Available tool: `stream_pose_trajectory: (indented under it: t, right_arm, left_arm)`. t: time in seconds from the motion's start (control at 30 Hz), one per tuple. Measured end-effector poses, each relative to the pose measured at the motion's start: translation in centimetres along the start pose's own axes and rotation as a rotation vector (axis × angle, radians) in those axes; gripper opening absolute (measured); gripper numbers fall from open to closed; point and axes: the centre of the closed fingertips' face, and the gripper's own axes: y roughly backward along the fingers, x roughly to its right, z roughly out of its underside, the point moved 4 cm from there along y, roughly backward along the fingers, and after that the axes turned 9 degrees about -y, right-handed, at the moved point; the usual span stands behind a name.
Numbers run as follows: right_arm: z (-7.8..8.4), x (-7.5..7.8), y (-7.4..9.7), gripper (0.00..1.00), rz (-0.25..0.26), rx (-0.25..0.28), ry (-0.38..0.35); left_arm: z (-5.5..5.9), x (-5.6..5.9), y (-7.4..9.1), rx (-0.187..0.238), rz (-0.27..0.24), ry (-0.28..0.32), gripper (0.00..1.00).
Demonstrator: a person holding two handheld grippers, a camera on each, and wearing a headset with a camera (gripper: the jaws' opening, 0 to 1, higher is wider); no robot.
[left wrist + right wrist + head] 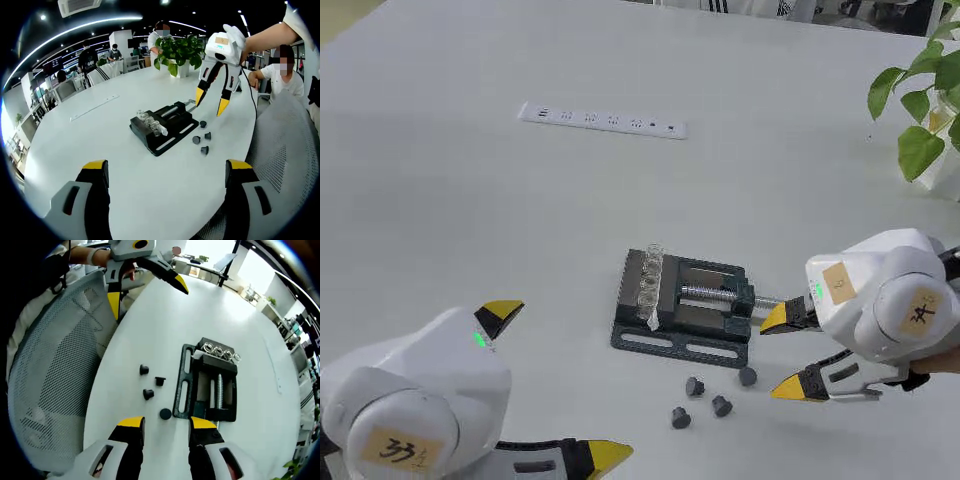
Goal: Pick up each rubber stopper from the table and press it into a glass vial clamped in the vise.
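Head view is showing a big white table taking up most of the scene, with a leafy green plant poking in at the far right edge. The left gripper is hanging low in the near left corner, its yellow-tipped jaws spread wide and holding nothing, well apart from the work. The right gripper is hovering over on the right, just beside the screw end of the vise, jaws parted too and gripping nothing. That dark vise is sitting mid-table and clamping a row of clear glass vials standing upright at its left end. A white power strip is lying farther back, well away from everything. Four small dark stoppers are lying loose on the table just in front of the vise base, near the right gripper's lower jaw. In the right gripper view, one stopper is sitting just ahead of the gap between the jaws, right next to the vise base, and the vial mouths are looking open from above.
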Motion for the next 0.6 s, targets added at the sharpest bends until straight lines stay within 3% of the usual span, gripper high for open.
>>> stream_pose_trajectory:
  t: [0.27, 0.6]
  right_arm:
    - [0.3, 0.3, -1.7, 0.19, -0.055, -0.037, 0.054]
    - [0.4, 0.5, -2.9, 0.12, -0.099, -0.06, 0.073]
  left_arm:
    - [0.0, 0.4, -0.3, -0.003, 0.002, 0.004, 0.95]
    - [0.1, 0.4, -0.5, 0.002, -0.001, 0.018, 0.95]
